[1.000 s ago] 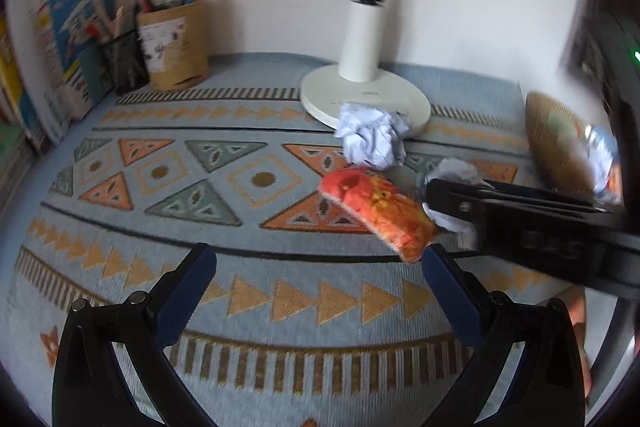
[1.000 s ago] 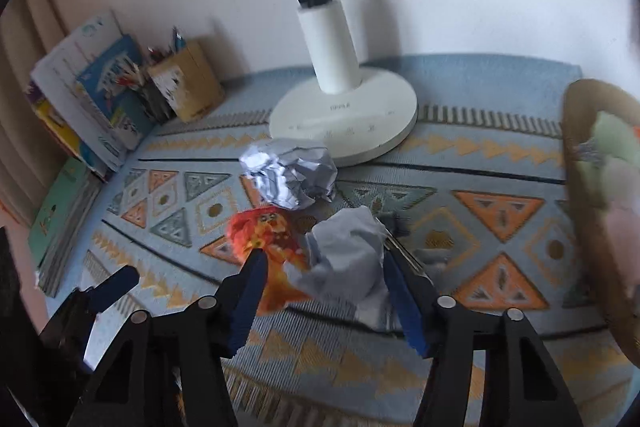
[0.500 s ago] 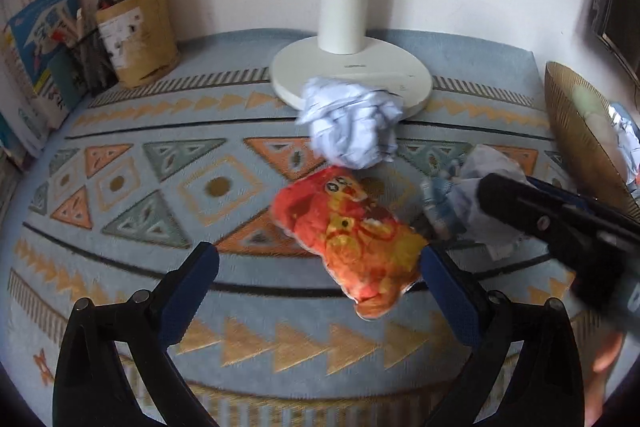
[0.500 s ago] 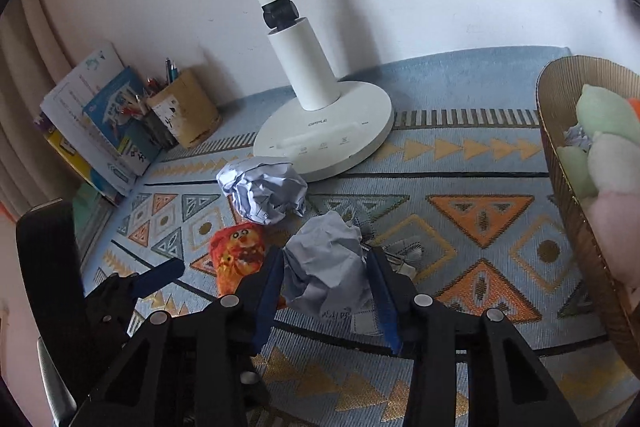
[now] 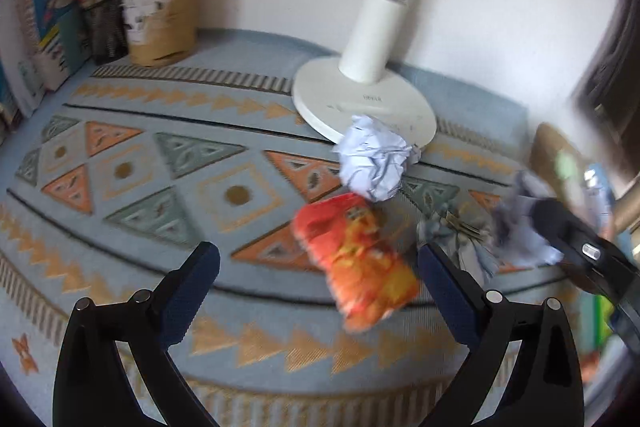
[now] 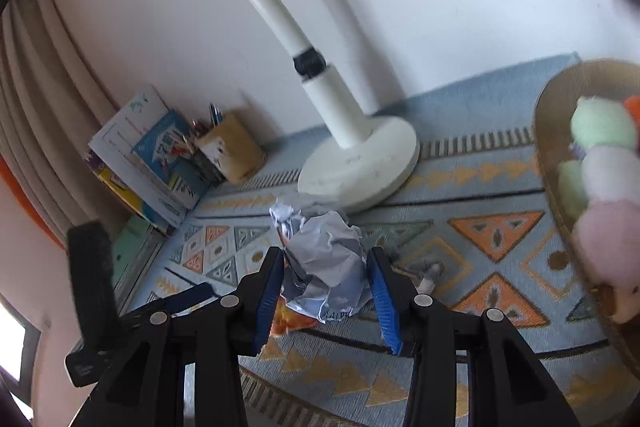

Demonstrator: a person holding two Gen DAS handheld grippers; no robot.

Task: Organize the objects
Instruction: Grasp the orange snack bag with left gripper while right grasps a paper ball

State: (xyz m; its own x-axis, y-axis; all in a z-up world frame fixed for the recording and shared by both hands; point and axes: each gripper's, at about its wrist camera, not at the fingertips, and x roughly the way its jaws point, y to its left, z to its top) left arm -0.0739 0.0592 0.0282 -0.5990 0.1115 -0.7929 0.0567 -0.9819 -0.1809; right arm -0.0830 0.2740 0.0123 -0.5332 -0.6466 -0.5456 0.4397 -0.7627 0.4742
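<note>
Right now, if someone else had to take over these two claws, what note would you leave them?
Right claw: shut on a crumpled paper ball, held above the patterned cloth.
Left claw: open, empty, hovering near the orange snack bag.
On the cloth: the snack bag, a second paper ball by the lamp base, and a small bunch of keys.
Basket on the right already holds soft toys.
Done: one ball picked up. Left: probably drop it in the basket, then clear the remaining things.
</note>
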